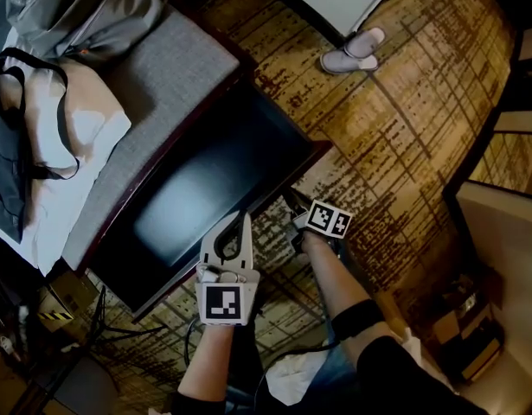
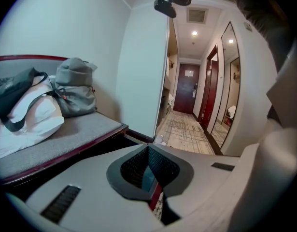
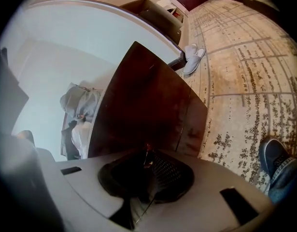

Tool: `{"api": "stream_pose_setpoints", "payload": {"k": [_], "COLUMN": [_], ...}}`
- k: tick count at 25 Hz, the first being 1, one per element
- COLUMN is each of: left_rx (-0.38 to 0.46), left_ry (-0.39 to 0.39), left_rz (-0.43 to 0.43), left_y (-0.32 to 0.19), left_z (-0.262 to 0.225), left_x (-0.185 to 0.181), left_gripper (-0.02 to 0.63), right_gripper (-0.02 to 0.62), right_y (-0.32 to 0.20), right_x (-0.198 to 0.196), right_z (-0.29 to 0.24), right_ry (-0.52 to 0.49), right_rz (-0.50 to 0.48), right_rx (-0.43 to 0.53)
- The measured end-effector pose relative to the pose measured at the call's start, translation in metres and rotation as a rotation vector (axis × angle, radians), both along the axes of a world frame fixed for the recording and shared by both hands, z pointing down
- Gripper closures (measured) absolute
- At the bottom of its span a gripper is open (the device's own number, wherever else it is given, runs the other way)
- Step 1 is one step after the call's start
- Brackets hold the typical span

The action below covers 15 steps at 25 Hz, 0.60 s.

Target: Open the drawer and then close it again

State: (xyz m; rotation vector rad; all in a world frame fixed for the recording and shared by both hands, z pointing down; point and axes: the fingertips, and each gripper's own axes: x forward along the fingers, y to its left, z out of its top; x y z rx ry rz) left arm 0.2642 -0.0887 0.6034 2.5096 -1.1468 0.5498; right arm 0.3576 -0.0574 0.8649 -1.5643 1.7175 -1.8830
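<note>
the cushioned surface (image 1: pixel 162 85) stands by the wall and carries a grey bag (image 1: pixel 84 7) and a white tote (image 1: pixel 67 145). the drawer (image 1: pixel 205 197) sits below the surface's front edge, pulled well out over the carpet, with nothing to be made out in its dark inside. a pair of slippers (image 1: pixel 354 50) lies well beyond the surface's far end. the right tongs (image 1: pixel 296 210) look clamped on the top lip of the drawer front, on the side away from the surface. the left tongs (image 1: pixel 238 223) are closed on nothing, above that same lip. the drawer seems stiff, fairly heavy wood with a glossy face, so i'd grip the rigid front lip, nearer its middle, to keep it from skewing
</note>
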Motion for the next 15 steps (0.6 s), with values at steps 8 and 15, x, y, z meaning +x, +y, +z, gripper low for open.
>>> {"api": "stream_pose_setpoints", "payload": {"k": [8, 15], "left_rx": [0.016, 0.036], "left_ry": [-0.016, -0.051], "left_rz": [-0.035, -0.062], "left_y": [0.002, 0.012], "left_z": [-0.027, -0.107], "left_x": [-0.013, -0.038], "left_gripper": [0.604, 0.604], "right_gripper": [0.508, 0.589], "right_y": [0.0, 0.003], "right_x": [-0.001, 0.012], "right_z": [-0.011, -0.121], "right_ry": [0.11, 0.258], "right_rz": [-0.099, -0.223], "right_rx": [-0.034, 0.02]}}
